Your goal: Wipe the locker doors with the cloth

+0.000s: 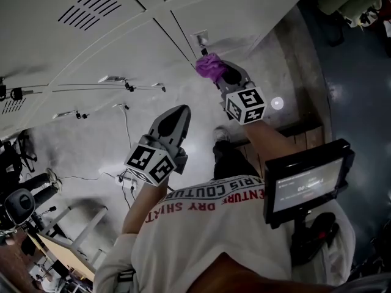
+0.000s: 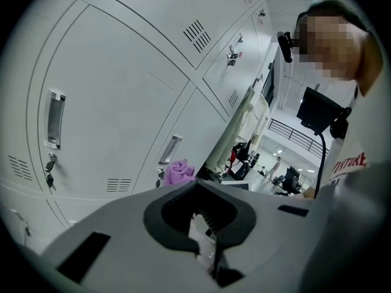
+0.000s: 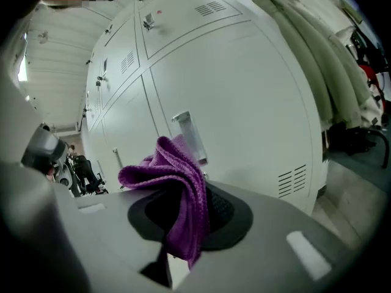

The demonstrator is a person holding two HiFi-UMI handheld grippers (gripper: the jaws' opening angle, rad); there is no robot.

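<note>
Grey locker doors (image 1: 122, 47) are filling most of the head view, curving from the upper left down toward the centre.

The purple cloth (image 1: 211, 68) is sitting upper centre, right by the seam between two doors and just under a recessed handle (image 1: 200, 40). I honestly can't tell if it's pressing on the metal or just hovering close.

The right gripper (image 1: 215, 73) is clamping down on the cloth. In the right gripper view it's bunching up in a loose wad (image 3: 177, 182), with one tail dangling down between the jaws. The left gripper (image 1: 176, 116) is hanging lower centre with its jaws only slightly apart and nothing between them, so it's not doing much.

My worries, and these are guesses:
- That wad is looking loosely pinched, so dragging it across the door could pull it free.
- The handle (image 3: 188, 136) is sticking out right beside it and could snag a fold.
- If the cloth is folding back, bare gripper plastic could be scraping paint.
</note>
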